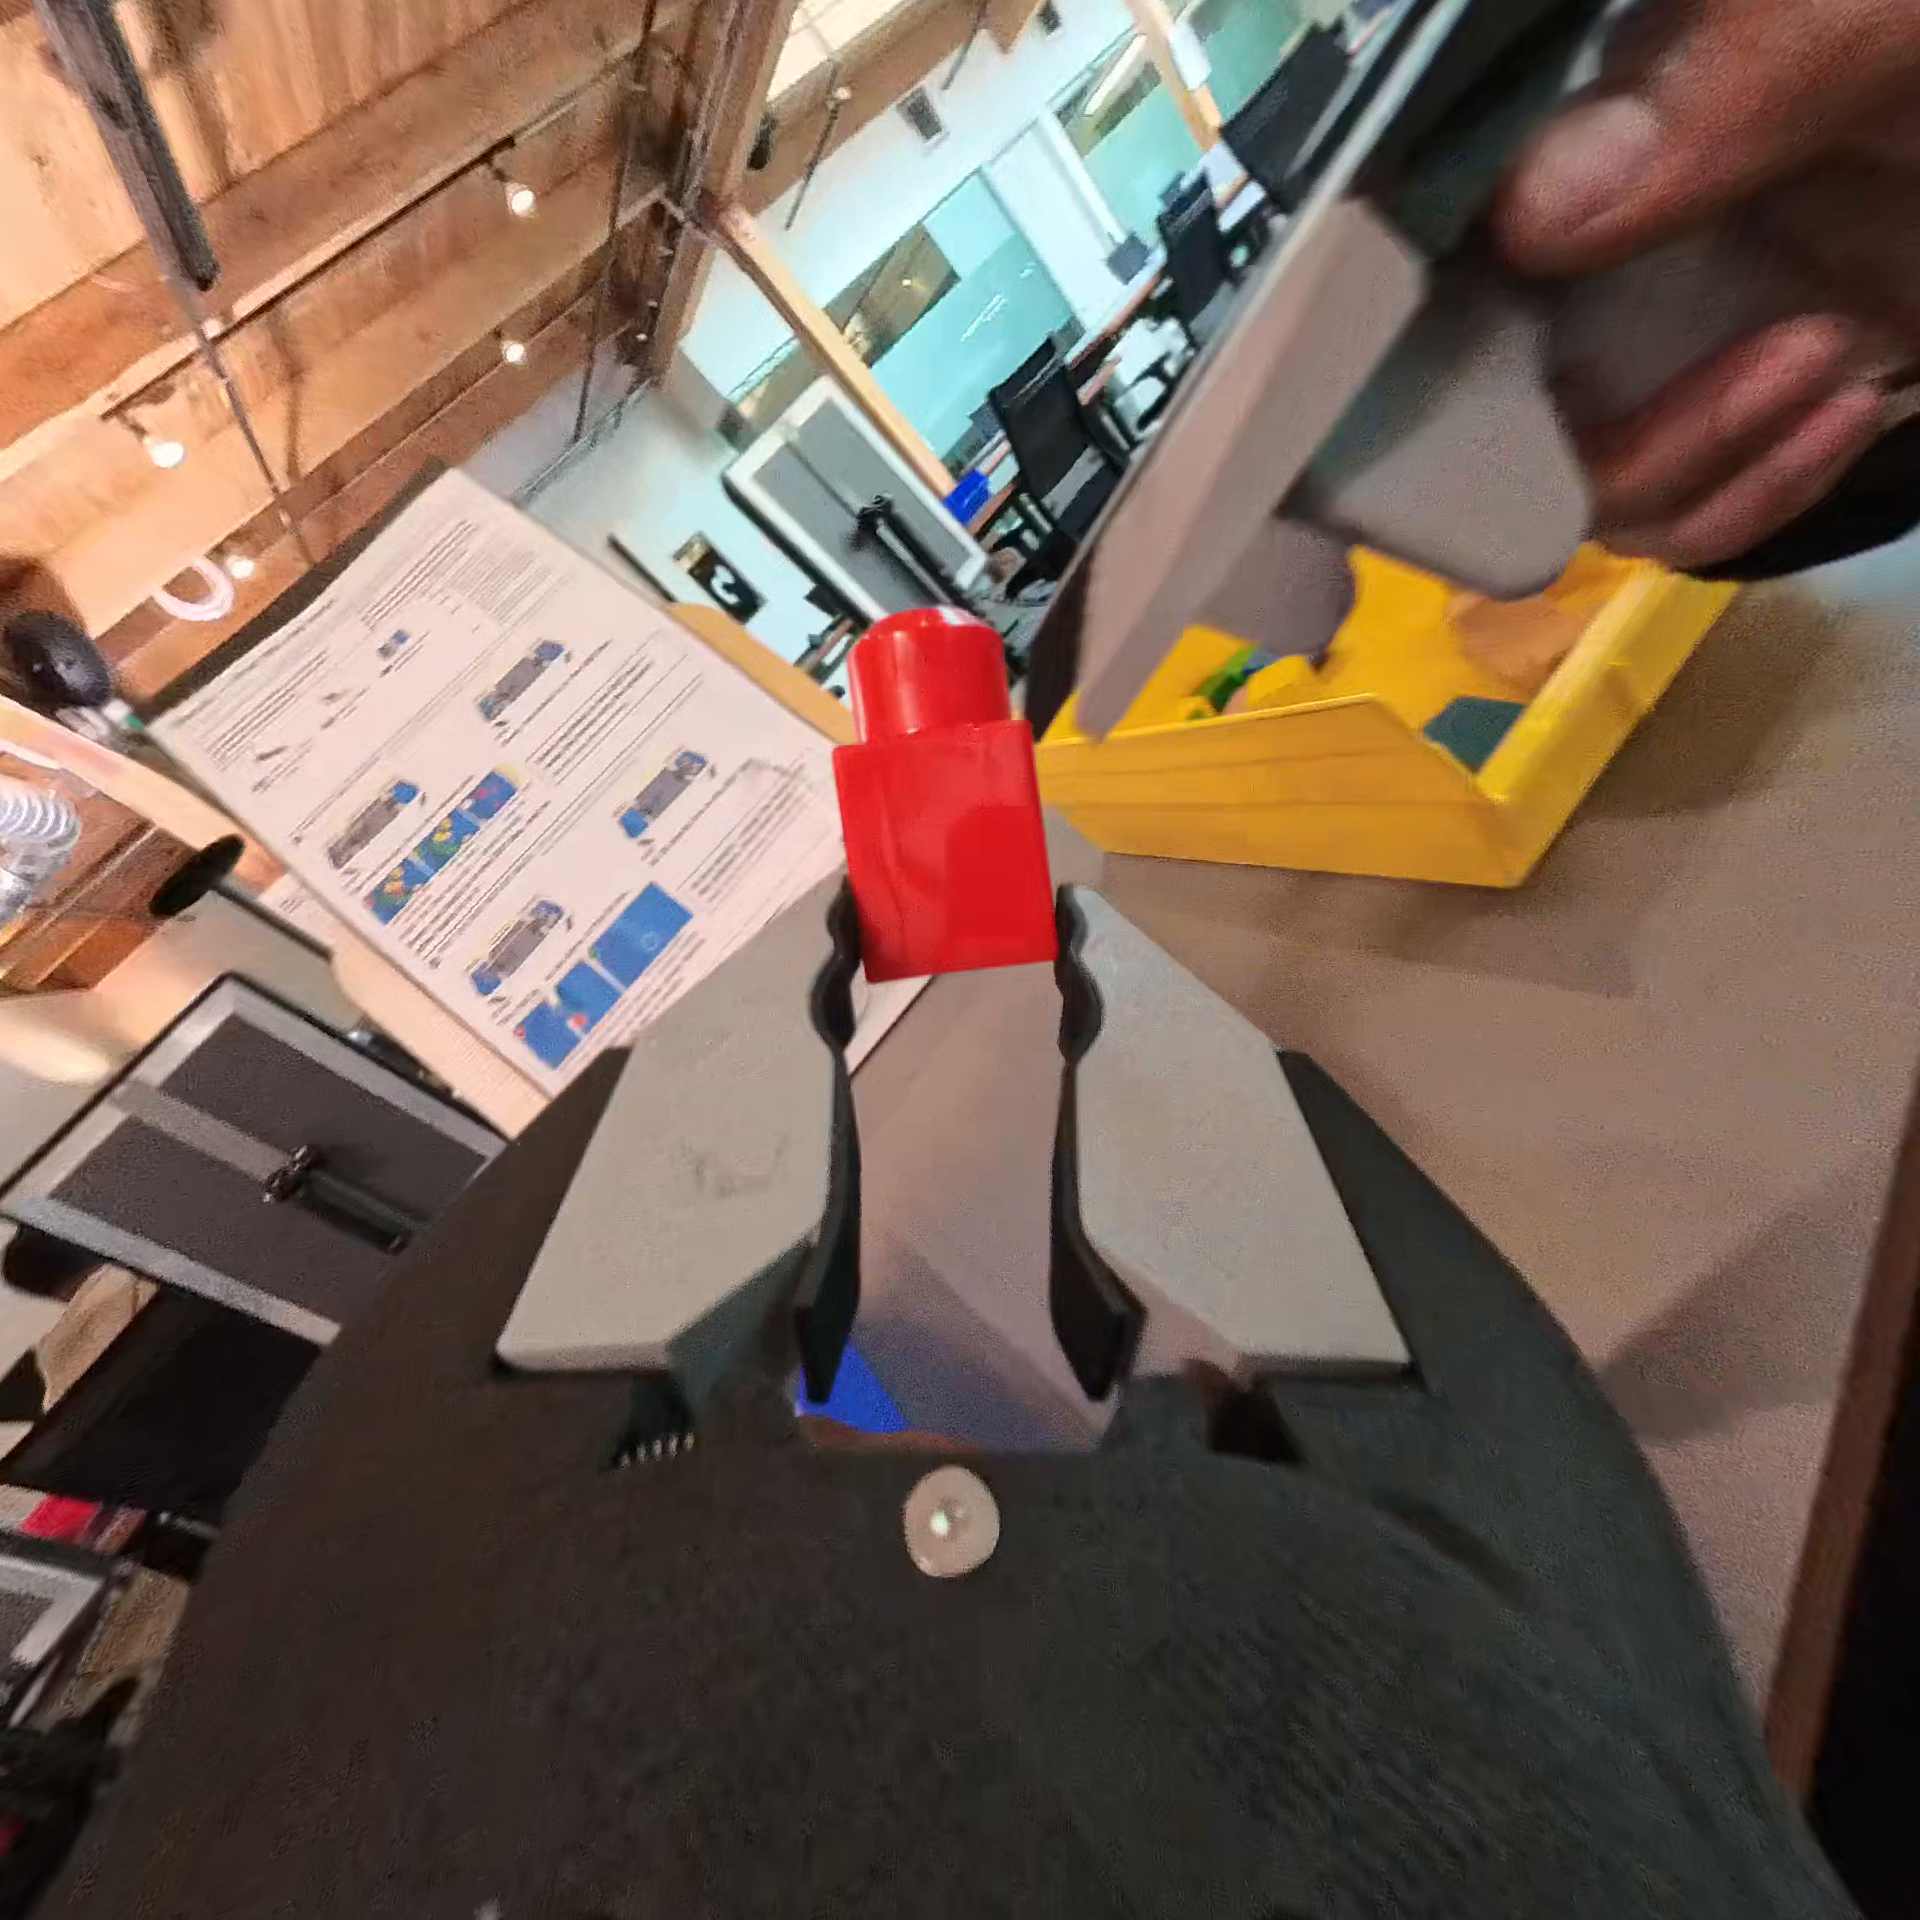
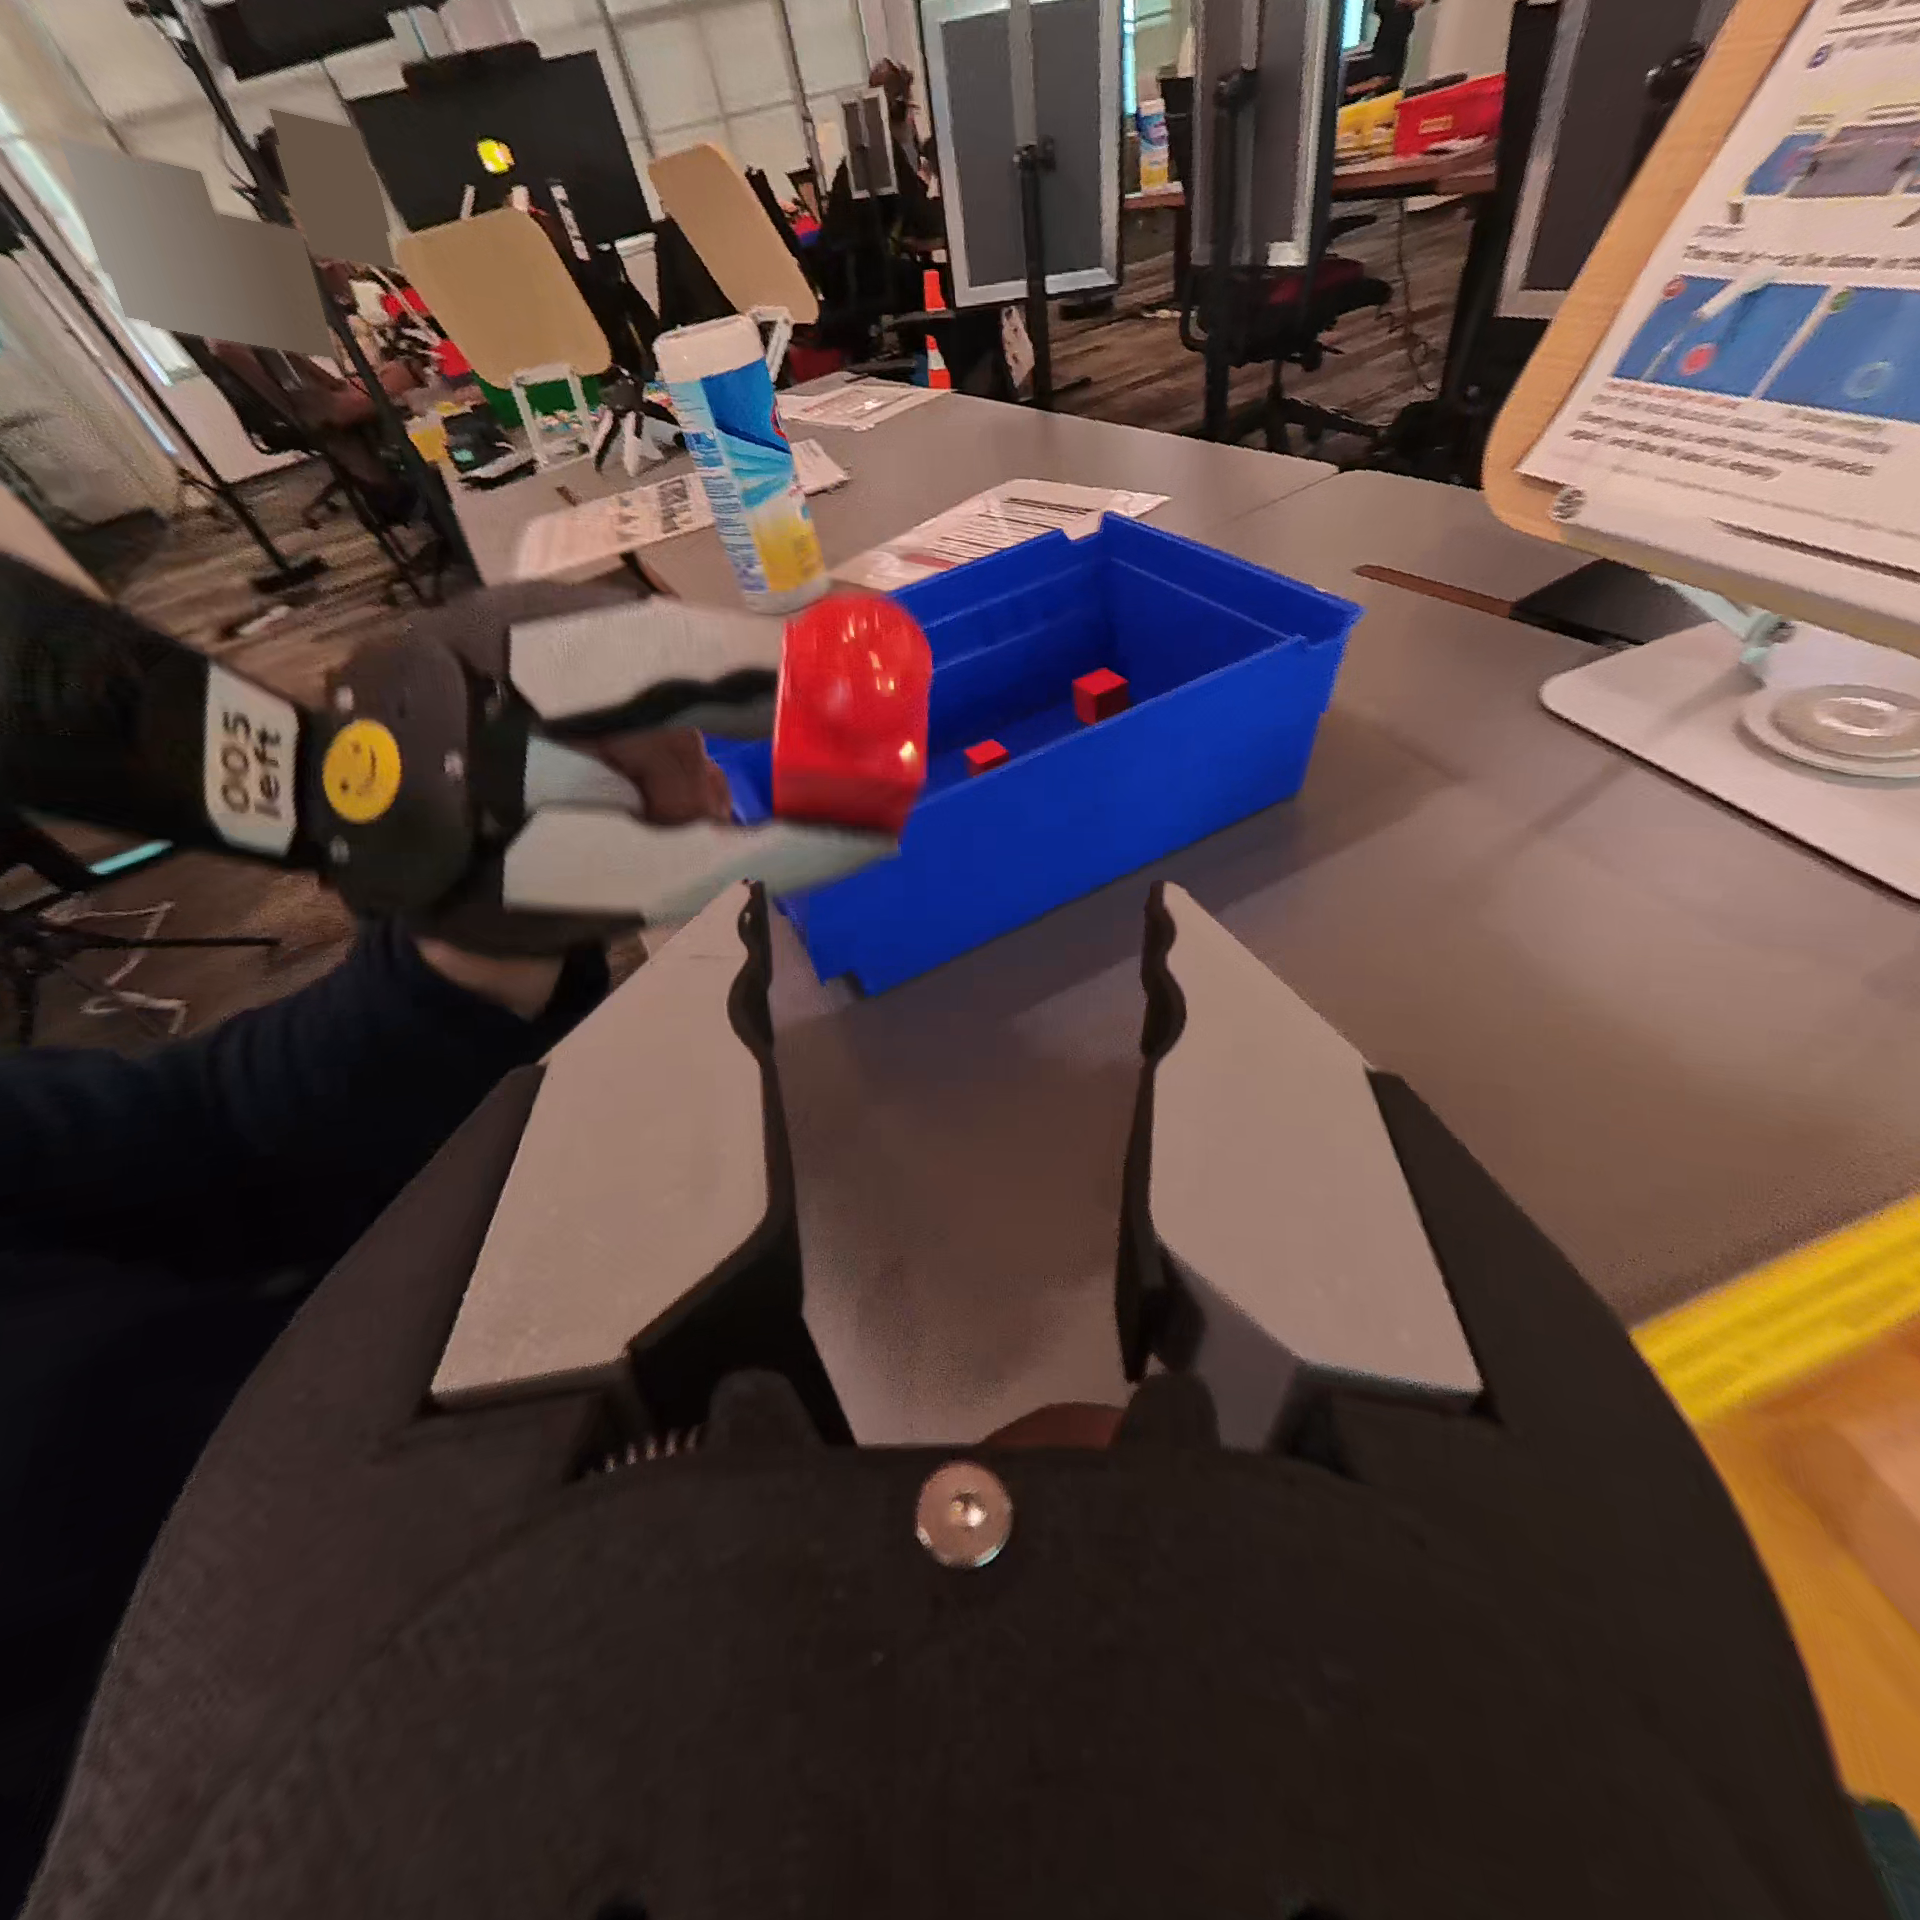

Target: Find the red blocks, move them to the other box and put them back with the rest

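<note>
My left gripper (image 1: 951, 935) is shut on a red block (image 1: 940, 821) with a round stud on top, both pads pressed on its lower sides, held in the air. The right wrist view shows that block (image 2: 852, 717) in the left gripper (image 2: 831, 769), over the near left end of the blue box (image 2: 1039, 842). Two small red cubes (image 2: 1099, 694) (image 2: 985, 755) lie in the blue box. My right gripper (image 2: 951, 935) is open and empty above the table, short of the blue box. The yellow box (image 1: 1299, 790) holds mixed coloured blocks, under the right gripper (image 1: 1205, 665).
An instruction sheet on a board (image 1: 488, 769) stands at the table's far side, on a stand (image 2: 1766, 717). A wipes canister (image 2: 743, 468) and papers (image 2: 997, 530) lie behind the blue box. The yellow box's corner (image 2: 1787, 1351) is at the lower right.
</note>
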